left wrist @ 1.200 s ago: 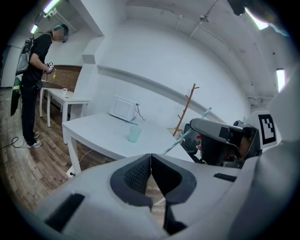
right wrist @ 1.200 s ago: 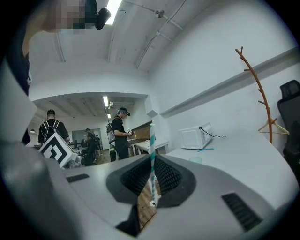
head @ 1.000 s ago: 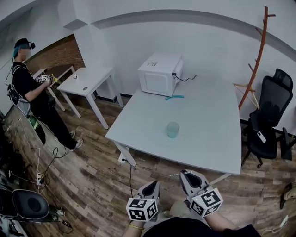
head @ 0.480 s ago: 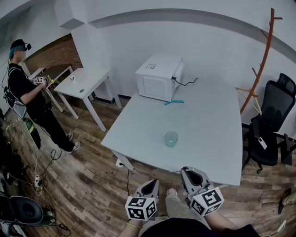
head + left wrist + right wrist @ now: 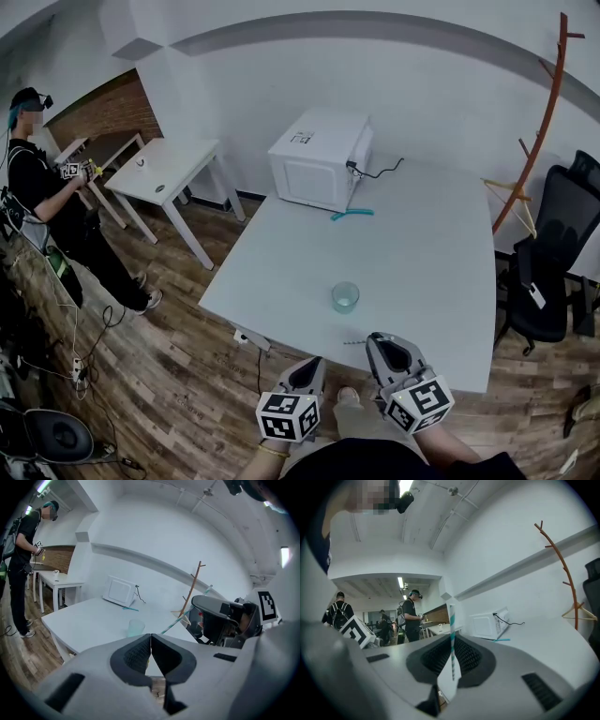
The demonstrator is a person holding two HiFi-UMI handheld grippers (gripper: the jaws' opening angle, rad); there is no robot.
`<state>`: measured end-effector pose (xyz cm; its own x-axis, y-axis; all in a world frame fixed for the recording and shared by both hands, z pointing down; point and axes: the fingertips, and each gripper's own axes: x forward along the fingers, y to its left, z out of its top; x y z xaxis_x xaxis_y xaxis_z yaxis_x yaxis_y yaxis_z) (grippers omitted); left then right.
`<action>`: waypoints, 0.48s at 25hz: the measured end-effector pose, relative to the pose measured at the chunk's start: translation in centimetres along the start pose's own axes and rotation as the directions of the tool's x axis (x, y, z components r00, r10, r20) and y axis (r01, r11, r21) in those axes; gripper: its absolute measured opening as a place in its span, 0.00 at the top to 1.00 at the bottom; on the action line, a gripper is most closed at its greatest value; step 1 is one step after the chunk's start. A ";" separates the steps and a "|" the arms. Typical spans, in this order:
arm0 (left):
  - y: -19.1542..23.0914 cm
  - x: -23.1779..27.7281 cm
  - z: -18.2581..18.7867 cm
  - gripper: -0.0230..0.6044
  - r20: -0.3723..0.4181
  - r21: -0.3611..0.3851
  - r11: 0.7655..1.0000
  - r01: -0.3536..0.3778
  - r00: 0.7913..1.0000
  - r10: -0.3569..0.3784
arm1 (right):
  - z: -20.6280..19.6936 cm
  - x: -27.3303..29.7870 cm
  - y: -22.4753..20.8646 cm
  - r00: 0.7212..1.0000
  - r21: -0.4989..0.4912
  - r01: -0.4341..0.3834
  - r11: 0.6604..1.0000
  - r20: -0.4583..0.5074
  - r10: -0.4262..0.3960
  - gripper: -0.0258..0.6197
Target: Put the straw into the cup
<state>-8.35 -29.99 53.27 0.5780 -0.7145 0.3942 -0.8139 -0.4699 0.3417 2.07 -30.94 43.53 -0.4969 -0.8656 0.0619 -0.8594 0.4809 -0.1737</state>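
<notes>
- Label on microwave (image 5: 319, 157) too small to read.
- White table (image 5: 441, 253), wood floor (image 5: 178, 356), white walls.
- Right gripper (image 5: 452, 644): jaws clamped on striped straw (image 5: 451, 630), which stands upright between them.
- Left gripper (image 5: 150, 639): jaws together, nothing between.
- Cup (image 5: 345, 297) upright on table near its front edge, ahead of both grippers, apart from them.

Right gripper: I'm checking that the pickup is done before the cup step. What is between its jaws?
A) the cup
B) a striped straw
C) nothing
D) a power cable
B: the right gripper view shows the right gripper shut on a teal-and-white striped straw that stands up between the jaws, while the cup sits apart on the table.
</notes>
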 end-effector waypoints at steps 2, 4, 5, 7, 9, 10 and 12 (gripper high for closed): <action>0.1 0.8 0.3 0.93 -0.001 -0.002 1.000 -0.004 1.000 0.004 | 0.0 0.7 -0.8 1.000 0.004 -0.003 1.000 -0.003 0.003 0.90; 0.3 1.6 0.7 0.93 -0.002 -0.004 1.000 -0.007 1.000 0.007 | 0.0 1.3 -1.5 1.000 0.004 -0.005 1.000 -0.007 0.005 0.90; 0.4 2.0 0.9 0.93 -0.002 -0.005 1.000 -0.010 1.000 0.010 | 0.0 1.7 -1.8 1.000 0.004 -0.006 1.000 -0.010 0.006 0.89; 0.6 2.7 1.3 0.93 -0.001 -0.007 1.000 -0.016 1.000 0.016 | 0.0 2.4 -2.5 1.000 0.001 -0.008 1.000 -0.014 0.008 0.90; 0.9 3.4 1.7 0.93 0.001 -0.010 1.000 -0.026 1.000 0.026 | 0.1 3.2 -3.3 1.000 0.001 -0.010 1.000 -0.015 0.010 0.89; 1.2 3.7 1.9 0.93 0.003 -0.012 0.999 -0.032 0.999 0.032 | 0.1 3.6 -3.6 1.000 0.000 -0.012 1.000 -0.016 0.012 0.89; 1.6 4.4 2.3 0.93 0.007 -0.016 0.999 -0.043 0.999 0.043 | 0.2 4.4 -4.3 1.000 -0.004 -0.017 1.000 -0.022 0.017 0.90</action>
<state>-7.21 -35.07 53.60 0.5416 -0.7381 0.4023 -0.8371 -0.4299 0.3383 3.60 -36.84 44.34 -0.5138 -0.8541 0.0808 -0.8514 0.4960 -0.1707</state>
